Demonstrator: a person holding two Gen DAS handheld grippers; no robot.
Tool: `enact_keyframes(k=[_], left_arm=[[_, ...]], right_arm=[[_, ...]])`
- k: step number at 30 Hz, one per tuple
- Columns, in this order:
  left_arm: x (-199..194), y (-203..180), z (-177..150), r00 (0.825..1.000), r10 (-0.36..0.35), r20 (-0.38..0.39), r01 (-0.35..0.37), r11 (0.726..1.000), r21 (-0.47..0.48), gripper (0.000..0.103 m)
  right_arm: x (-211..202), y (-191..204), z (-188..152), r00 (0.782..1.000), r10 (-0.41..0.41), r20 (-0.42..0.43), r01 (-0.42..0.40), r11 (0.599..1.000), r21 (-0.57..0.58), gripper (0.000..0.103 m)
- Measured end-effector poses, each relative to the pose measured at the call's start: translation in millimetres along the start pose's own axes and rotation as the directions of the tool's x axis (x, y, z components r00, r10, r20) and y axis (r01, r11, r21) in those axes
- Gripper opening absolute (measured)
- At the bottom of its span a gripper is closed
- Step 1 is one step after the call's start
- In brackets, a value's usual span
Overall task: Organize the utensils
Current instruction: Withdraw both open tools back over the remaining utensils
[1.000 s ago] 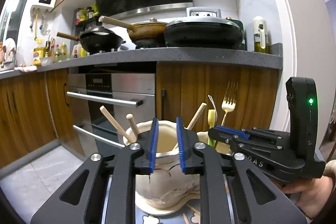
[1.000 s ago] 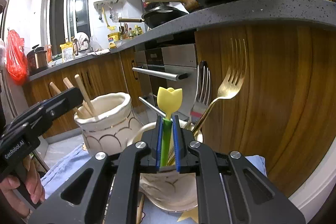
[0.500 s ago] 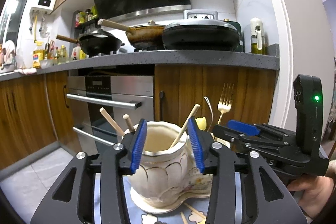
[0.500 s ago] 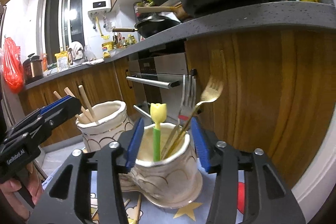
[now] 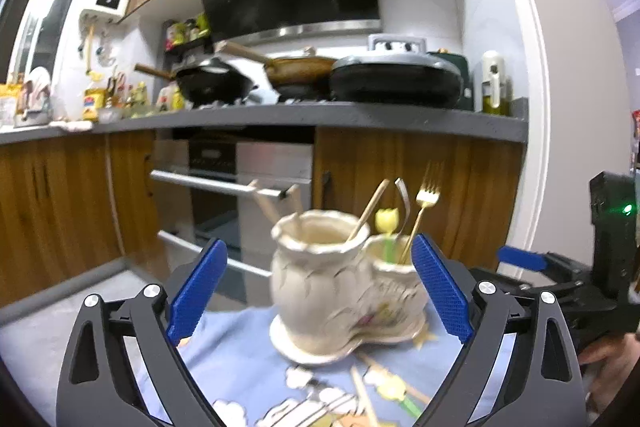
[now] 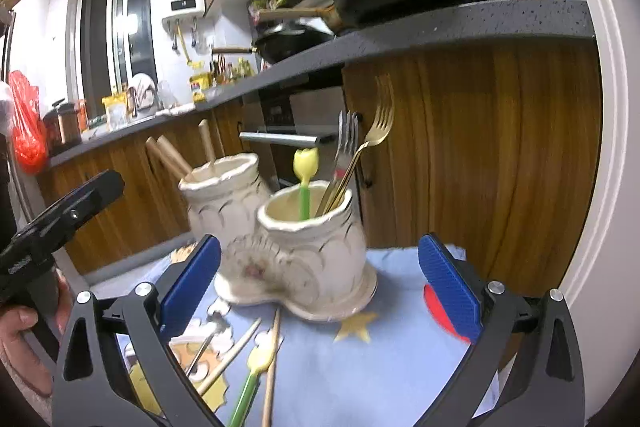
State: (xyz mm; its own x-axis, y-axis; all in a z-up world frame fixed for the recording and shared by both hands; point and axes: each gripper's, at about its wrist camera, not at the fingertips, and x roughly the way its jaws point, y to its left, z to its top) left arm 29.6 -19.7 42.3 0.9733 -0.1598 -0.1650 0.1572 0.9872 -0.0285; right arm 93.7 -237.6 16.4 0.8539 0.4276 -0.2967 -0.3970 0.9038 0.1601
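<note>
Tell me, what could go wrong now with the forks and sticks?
The gold fork leans far out of the right pot, so a bump could tip it out. Both grippers, left and right, are opening with nothing held, close to the holder; a careless swing might knock it. Loose chopsticks and a tulip pick lie on the cloth near its edge and might roll off.

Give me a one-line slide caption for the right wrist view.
Right gripper opening, nothing between its jaws, before twin holder with forks and tulip spoon; loose chopsticks on cloth.
</note>
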Motion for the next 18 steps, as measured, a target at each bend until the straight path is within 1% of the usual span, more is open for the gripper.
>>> enact_keyframes(k=[4,6,8,12,14,17,18], left_arm=[[-5.9,14.9,-14.7,0.997,0.040,-0.063,-0.041,0.999,-0.014,0.095],[-8.1,22.4,-22.8,0.993,0.053,-0.105,-0.056,0.998,-0.025,0.096],[-9.7,26.8,-28.5,0.990,0.066,-0.128,-0.070,0.997,-0.028,0.096],[-8.8,33.2,-37.5,0.982,0.112,-0.152,-0.114,0.993,-0.002,0.096],[-6.0,38.9,-40.2,0.979,0.118,-0.167,-0.122,0.992,-0.012,0.097],[-2.8,49.9,-41.8,0.977,0.103,-0.189,-0.115,0.992,-0.055,0.097],[-1.7,52.0,-41.7,0.976,0.100,-0.193,-0.114,0.991,-0.063,0.097]], right_arm=[[-2.7,12.1,-12.2,0.998,0.008,-0.058,-0.009,1.000,-0.013,0.098],[-2.6,18.9,-16.5,0.997,0.001,-0.081,-0.003,1.000,-0.025,0.098],[-1.0,25.0,-20.5,0.994,0.000,-0.106,-0.003,1.000,-0.031,0.098],[6.1,44.9,-34.4,0.983,0.008,-0.186,-0.017,0.999,-0.043,0.098],[12.2,59.6,-43.8,0.971,0.003,-0.239,-0.022,0.997,-0.078,0.098],[20.4,79.5,-56.4,0.952,0.001,-0.305,-0.039,0.992,-0.120,0.098],[25.3,88.4,-61.2,0.941,0.002,-0.340,-0.052,0.989,-0.137,0.098]])
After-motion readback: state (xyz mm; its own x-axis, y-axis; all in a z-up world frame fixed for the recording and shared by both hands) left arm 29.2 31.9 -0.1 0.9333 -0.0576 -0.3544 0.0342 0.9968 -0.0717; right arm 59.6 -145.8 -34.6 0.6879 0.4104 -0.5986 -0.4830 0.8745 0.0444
